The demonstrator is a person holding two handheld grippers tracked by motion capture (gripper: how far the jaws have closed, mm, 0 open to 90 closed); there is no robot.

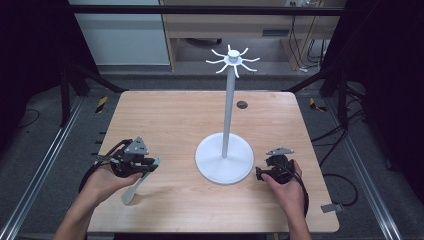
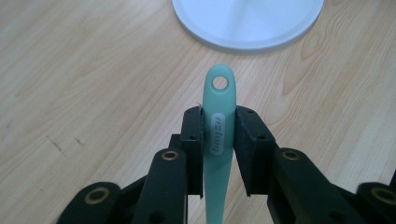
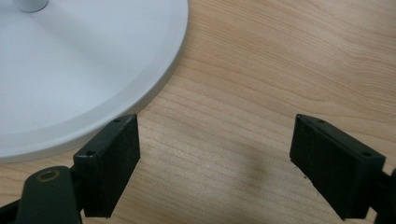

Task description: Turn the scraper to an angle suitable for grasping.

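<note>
Spatula clamped in left claw above table.

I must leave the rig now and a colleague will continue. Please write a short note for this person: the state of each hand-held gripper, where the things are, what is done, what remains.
Left hand-held gripper: shut on the handle of the mint-green spatula; the end with the hanging hole points toward the stand, the blade hangs toward the person.
Right hand-held gripper: open, holding nothing, beside the round base of the stand.
White hook stand: upright at the middle of the table, nothing on its hooks.
Done: spatula gripped.
Left, probably: raise it and slip the hole over a hook.
</note>
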